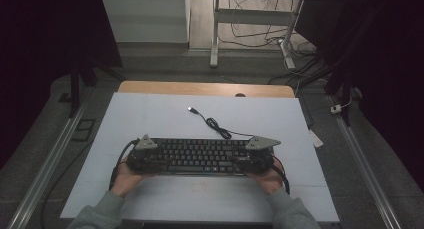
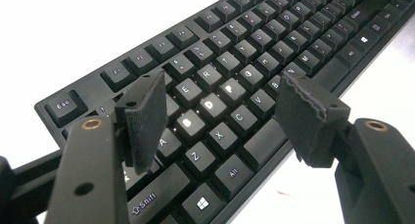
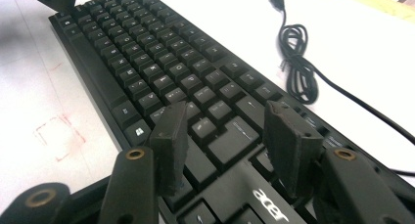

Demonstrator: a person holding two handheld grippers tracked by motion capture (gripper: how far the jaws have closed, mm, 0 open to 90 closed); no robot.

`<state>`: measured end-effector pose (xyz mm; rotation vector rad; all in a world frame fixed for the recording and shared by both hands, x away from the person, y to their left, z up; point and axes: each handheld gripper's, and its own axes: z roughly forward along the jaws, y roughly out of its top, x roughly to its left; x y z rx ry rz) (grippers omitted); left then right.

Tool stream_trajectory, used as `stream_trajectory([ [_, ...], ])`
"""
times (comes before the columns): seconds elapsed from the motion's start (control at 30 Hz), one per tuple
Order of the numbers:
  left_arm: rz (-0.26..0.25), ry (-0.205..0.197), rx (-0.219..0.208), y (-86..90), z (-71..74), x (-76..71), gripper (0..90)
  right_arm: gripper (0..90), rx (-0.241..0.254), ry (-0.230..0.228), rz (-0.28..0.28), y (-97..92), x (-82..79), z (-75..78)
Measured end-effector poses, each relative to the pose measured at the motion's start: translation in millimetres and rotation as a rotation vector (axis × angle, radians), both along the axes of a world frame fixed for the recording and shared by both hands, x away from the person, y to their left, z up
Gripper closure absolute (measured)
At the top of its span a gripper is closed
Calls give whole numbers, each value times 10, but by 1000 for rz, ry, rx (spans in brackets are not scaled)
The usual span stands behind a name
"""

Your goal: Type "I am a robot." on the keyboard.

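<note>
1. Your keyboard [image 1: 197, 156] lies flat on the white table [image 1: 150, 114], toward the near edge and square to you. Its cable [image 1: 216, 124] trails off the far side in a loose coil and ends in a free USB plug [image 1: 191, 109], not plugged into anything.

2. Left hand-held gripper [image 2: 222, 114]: jaws stand wide apart above the left end of the keys, around the letter block. The pads [image 2: 144, 116] press on nothing; no key or edge is caught between them.

3. Right hand-held gripper [image 3: 227, 145]: jaws are apart over the right end, above the cluster near the brand mark. Nothing sits between the pads [image 3: 171, 141]. They hang just over the keycaps; whether a tip brushes a key I cannot tell.

4. Step in hand, as I read it: you have a gripper at each end of the keyboard with nothing held, so either it has been set in place or you are lining up to take it.

5. If a lift is next, each gripper has to drop off the key field to the end edge of the case, one jaw under and one over, then close evenly on both sides.

6. Mind the cable: a move toward you will drag the coil and plug across the table.
</note>
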<state>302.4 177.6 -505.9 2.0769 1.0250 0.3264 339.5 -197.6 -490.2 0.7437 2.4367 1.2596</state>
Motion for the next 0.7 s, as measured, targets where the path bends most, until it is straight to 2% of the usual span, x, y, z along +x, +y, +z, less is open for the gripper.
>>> stream_trajectory([
  [0.27,4,-5,-1,-5,3,2,361,511,-1,-2,-3,-4,-2,-14],
  [0.43,3,-26,-16,-7,22,-10,388,509,-7,-1,-2,4,2,-19],
  [0.6,-27,-43,-32,-65,36,-27,438,509,-14,0,0,9,5,-24],
  [0.7,-50,-40,-35,-122,30,-29,478,508,-13,-1,4,14,6,-26],
])
